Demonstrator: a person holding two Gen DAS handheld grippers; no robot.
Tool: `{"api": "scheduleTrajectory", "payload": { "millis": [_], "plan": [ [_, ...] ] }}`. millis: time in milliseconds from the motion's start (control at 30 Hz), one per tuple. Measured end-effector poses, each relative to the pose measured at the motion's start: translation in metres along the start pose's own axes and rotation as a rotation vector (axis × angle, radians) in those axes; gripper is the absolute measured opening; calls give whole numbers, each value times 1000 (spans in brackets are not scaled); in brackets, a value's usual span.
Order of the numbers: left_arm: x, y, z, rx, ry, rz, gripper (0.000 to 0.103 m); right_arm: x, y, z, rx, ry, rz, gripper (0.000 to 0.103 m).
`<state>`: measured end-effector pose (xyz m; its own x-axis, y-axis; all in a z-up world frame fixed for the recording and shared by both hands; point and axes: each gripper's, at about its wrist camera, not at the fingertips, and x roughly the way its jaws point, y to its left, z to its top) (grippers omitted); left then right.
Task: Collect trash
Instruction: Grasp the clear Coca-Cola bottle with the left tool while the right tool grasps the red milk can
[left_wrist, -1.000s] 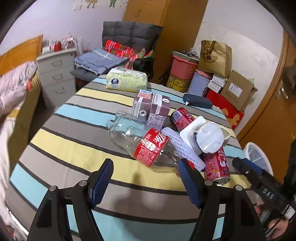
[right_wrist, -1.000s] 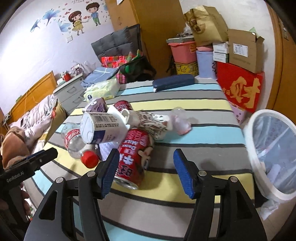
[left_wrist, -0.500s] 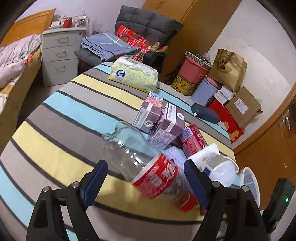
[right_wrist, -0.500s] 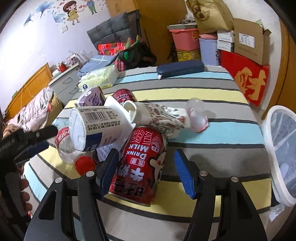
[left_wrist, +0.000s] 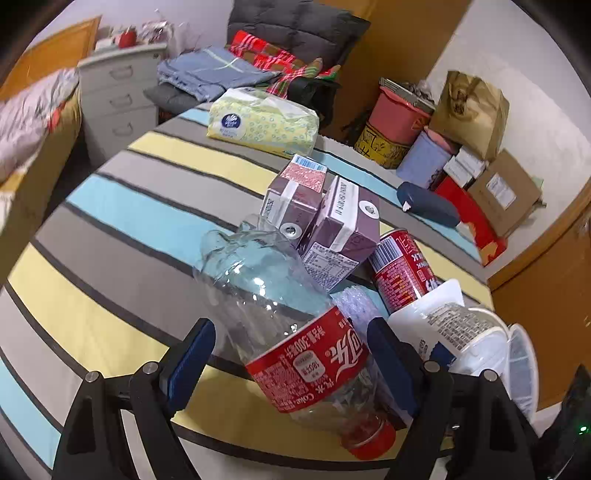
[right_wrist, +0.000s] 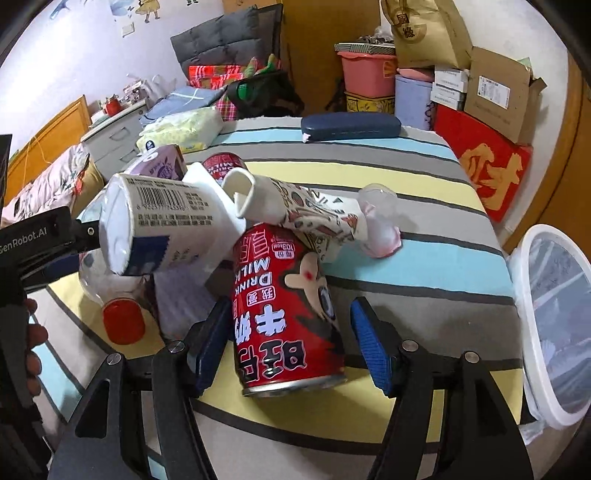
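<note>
Left gripper (left_wrist: 291, 363) jaws apart, straddling a clear plastic bottle (left_wrist: 280, 317) on the striped table (left_wrist: 110, 206); red label reads "Coke", red cap. Right gripper (right_wrist: 288, 343) jaws apart around a red can (right_wrist: 284, 310) lying there, printed "DRINK MILK". White bin (right_wrist: 550, 317) off the table's right edge. The other gripper's body reads "GenRobot.AI".

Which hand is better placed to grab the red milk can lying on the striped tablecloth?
Right. The right gripper already straddles the red milk can, its jaws open on both sides. The left gripper straddles the clear plastic cola bottle instead.
</note>
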<state>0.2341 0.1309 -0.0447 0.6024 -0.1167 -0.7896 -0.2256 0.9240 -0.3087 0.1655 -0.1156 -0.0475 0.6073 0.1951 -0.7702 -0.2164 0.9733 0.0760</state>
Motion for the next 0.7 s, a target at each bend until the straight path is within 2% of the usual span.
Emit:
{"api": "scheduleTrajectory", "payload": {
  "millis": [300,400,567,700],
  "plan": [
    [-14,14,-13,88,8,95,84,-2,-4,1,-19,-7,11,67],
    [-15,16,-11,95,8,74,84,-3,-4,2,-13,-19,17,67],
    [-9,7,-3,174,-10,106,84,1,-3,3,-10,-29,23,67],
    [-4,5,0,174,5,80,80,1,-3,3,-9,-39,25,67]
  ]
}}
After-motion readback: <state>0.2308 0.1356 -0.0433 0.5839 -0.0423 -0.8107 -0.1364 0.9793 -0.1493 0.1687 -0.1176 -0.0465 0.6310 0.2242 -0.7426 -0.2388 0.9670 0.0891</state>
